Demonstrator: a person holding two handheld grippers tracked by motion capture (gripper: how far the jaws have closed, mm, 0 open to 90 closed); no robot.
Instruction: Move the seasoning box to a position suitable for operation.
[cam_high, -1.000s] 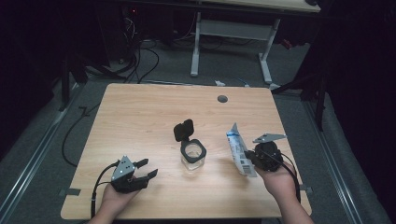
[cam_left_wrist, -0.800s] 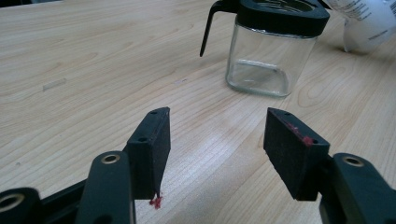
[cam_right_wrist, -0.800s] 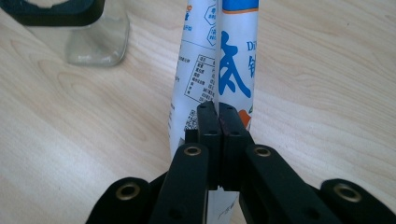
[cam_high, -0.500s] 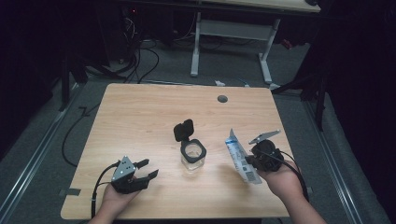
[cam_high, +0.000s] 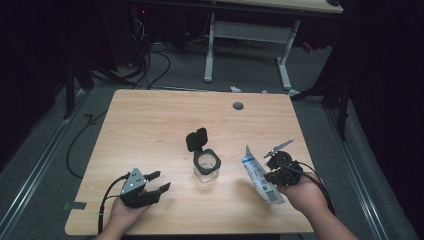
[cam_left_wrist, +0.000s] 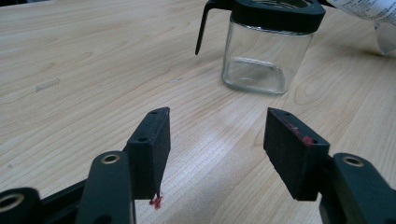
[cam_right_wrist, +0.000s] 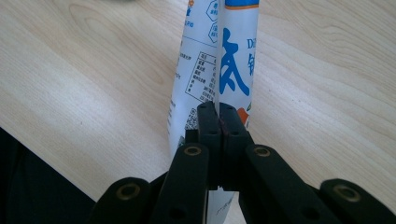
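Note:
A clear square glass jar (cam_high: 206, 169) (cam_left_wrist: 264, 51) with a black rim and a flipped-up black lid (cam_high: 196, 139) stands at the table's front middle. To its right my right gripper (cam_high: 270, 172) (cam_right_wrist: 219, 116) is shut on a white and blue printed packet (cam_high: 260, 176) (cam_right_wrist: 219, 65), held upright and tilted just above the wood. My left gripper (cam_high: 156, 182) (cam_left_wrist: 217, 149) rests open at the front left, its jaws aimed at the jar with nothing between them.
The light wooden table (cam_high: 150, 125) has a round cable hole (cam_high: 238, 106) near its far edge. Cables (cam_high: 150, 60) and a white desk frame (cam_high: 245, 45) stand on the dark floor beyond. A cable (cam_high: 107, 197) trails from the left gripper.
The right hand has shifted the packet slightly toward the jar. The left gripper has stayed where it was.

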